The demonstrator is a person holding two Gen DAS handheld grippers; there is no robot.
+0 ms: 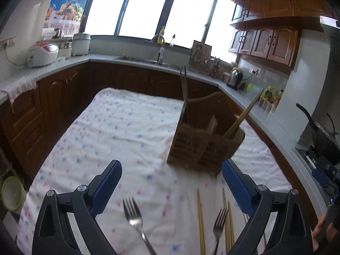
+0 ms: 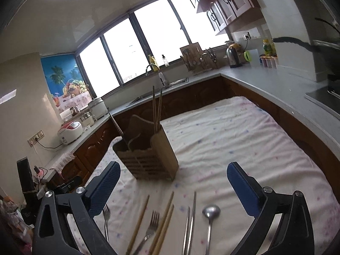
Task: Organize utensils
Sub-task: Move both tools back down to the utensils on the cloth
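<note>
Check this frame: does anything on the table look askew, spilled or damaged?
Nothing spilled or broken. The wooden utensil holder stands upright on the tablecloth; its wooden chopsticks lean at a steep slant. Loose forks, chopsticks and a ladle lie unsorted in front. Both tongs are open and empty.

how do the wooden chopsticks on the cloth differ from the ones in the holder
The loose wooden chopsticks lie flat on the tablecloth, while the chopsticks in the utensil holder stand nearly upright.
The loose ones show almost their full length up to the frame edge; the stored pair is hidden at its lower end inside a compartment.
The loose ones lie among forks; the stored pair stands alone in its slot.
Both sets are slim, tan wooden sticks.
</note>
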